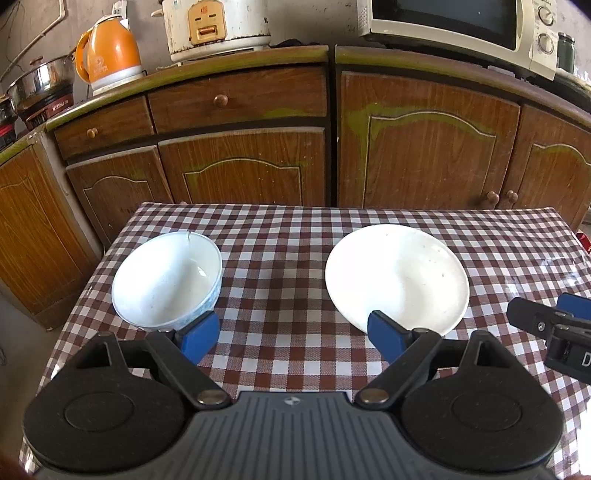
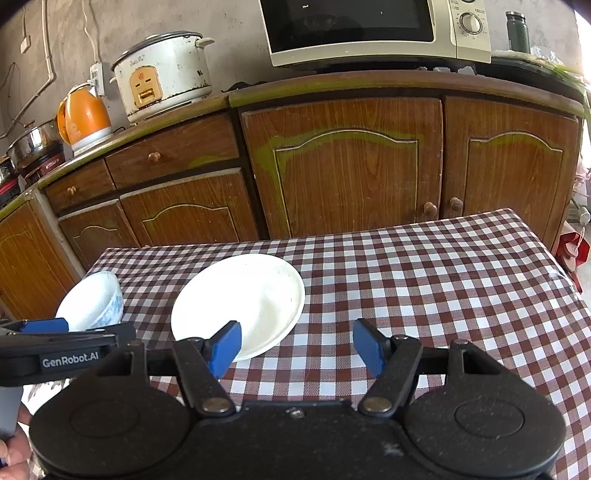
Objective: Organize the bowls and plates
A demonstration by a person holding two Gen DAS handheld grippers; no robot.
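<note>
Nearest in the left wrist view, the left gripper (image 1: 291, 334) hangs over the near part of the table (image 1: 280, 258) with its blue-padded fingers spread wide and only checked cloth between them. The right gripper (image 2: 297, 345) is likewise spread wide in its own view, holding nothing, its left pad overlapping the plate's near rim in the picture, though whether it touches cannot be told. Each tool shows at the edge of the other's view, side by side. At the bottom left corner of the right wrist view, part of a hand (image 2: 13, 448) grips the left tool's grey handle.

Just past the left gripper's left finger stands the bowl (image 1: 168, 282), white inside with a blue pattern outside, upright on the cloth with a chip in its far rim. To its right, well apart from it, the white plate (image 1: 397, 278) lies flat on the cloth, just beyond the left gripper's right finger.

Behind the table runs a row of brown wooden cabinets (image 1: 428, 147). On their counter stand a steel pot (image 1: 40, 83), an orange kettle (image 1: 109, 55), a white rice cooker (image 1: 218, 26) and a microwave (image 1: 461, 26)
</note>
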